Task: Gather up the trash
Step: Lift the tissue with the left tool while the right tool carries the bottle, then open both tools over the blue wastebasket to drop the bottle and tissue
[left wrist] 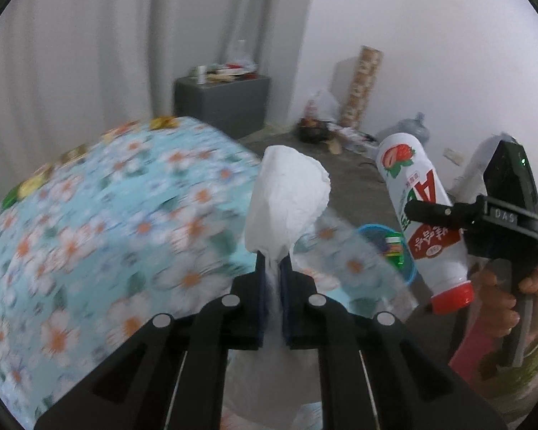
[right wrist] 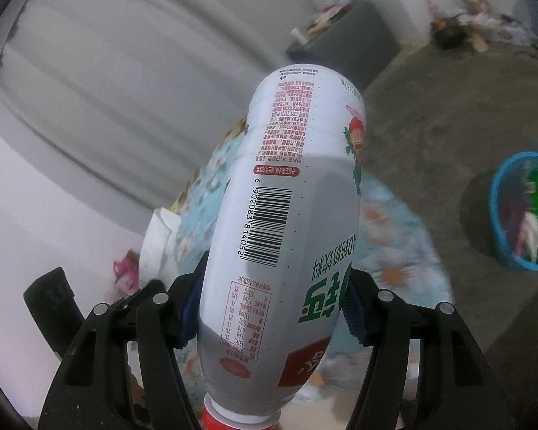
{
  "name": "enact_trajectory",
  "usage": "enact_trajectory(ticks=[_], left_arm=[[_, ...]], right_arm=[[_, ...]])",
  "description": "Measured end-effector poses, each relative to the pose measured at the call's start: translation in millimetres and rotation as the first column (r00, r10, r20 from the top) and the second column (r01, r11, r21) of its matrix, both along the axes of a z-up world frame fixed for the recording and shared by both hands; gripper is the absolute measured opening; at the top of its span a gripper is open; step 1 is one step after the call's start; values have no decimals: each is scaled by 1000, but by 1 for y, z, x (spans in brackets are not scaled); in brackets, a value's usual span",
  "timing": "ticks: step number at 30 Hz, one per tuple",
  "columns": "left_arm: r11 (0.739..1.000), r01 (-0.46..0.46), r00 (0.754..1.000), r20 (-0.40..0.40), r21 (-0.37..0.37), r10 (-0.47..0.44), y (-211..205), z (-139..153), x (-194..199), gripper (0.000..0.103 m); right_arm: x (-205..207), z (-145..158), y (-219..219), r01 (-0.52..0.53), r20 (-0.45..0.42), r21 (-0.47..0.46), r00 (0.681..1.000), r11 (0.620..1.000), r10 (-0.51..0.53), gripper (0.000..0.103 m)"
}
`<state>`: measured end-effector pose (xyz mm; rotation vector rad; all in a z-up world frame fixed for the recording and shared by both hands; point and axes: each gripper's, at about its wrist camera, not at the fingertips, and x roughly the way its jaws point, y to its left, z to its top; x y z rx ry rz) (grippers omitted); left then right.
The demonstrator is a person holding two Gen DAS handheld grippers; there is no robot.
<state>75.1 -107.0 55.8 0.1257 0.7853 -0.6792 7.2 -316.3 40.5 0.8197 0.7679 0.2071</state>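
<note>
**Both grippers carry trash above a flowered desk**

A small round blue plastic basket [right wrist: 523, 211] stands on the grey concrete floor [left wrist: 355, 182] beyond the corner of the desk, with a green packet and other scraps inside it. In the left wrist view the corner of the desk's cloth overlaps the near side of the basket. Farther back a grey cabinet [left wrist: 222, 102] with clutter on top stands against pale curtains [left wrist: 89, 53], and bags, a patterned roll and a large clear water jug lie along the white wall [left wrist: 430, 36].

The left gripper [left wrist: 273, 268] is pinched narrow on a crumpled white paper tissue [left wrist: 287, 197], which sticks up above its fingers. The right gripper [right wrist: 272, 308] clamps a white plastic drink bottle with a red cap [right wrist: 287, 222] around its lower body; the bottle is held upside down and tilted, cap toward the camera. Its label shows a strawberry, green lettering, a barcode and a nutrition panel.

The desk wears a light blue cloth printed with white and orange flowers [left wrist: 100, 222], blurred in both views.
</note>
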Motion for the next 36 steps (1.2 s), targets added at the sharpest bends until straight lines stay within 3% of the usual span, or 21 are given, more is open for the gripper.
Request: enact_trajectory(ticks=[6, 13, 21, 26, 28, 29, 30, 31, 34, 36], left_arm=[[987, 160, 987, -32, -26, -160, -74, 5, 2, 7], [941, 335, 928, -152, -54, -340, -187, -11, 14, 7], [882, 469, 831, -313, -47, -459, -309, -55, 21, 7], [860, 508, 789, -371, -55, -490, -374, -74, 33, 8], [857, 512, 774, -403, -59, -489, -396, -86, 39, 16], [858, 512, 769, -420, -46, -482, -405, -95, 44, 35], [865, 502, 776, -436, -9, -455, -418, -111, 50, 62], [876, 482, 793, -435, 23, -425, -423, -122, 55, 69], [918, 378, 861, -411, 121, -301, -426, -148, 69, 71], [929, 361, 839, -463, 79, -287, -417, -155, 73, 71]], right_arm=[[-45, -3, -67, 193, -7, -37, 981, 981, -193, 60], [-90, -48, -139, 409, -112, -69, 903, 910, -415, 60], [-93, -118, -183, 493, -252, -8, 841, 870, -479, 60], [-67, -130, -205, 504, -261, 30, 838, 863, -480, 61], [-56, -139, -219, 504, -241, 63, 845, 861, -477, 63], [-48, -148, -228, 503, -223, 88, 851, 860, -475, 65], [-47, -160, -236, 499, -198, 105, 858, 860, -473, 70], [-41, -173, -240, 502, -188, 111, 858, 858, -478, 73], [-34, -220, -252, 555, -312, 89, 804, 827, -506, 73], [-36, -235, -250, 578, -360, 70, 775, 813, -520, 73]])
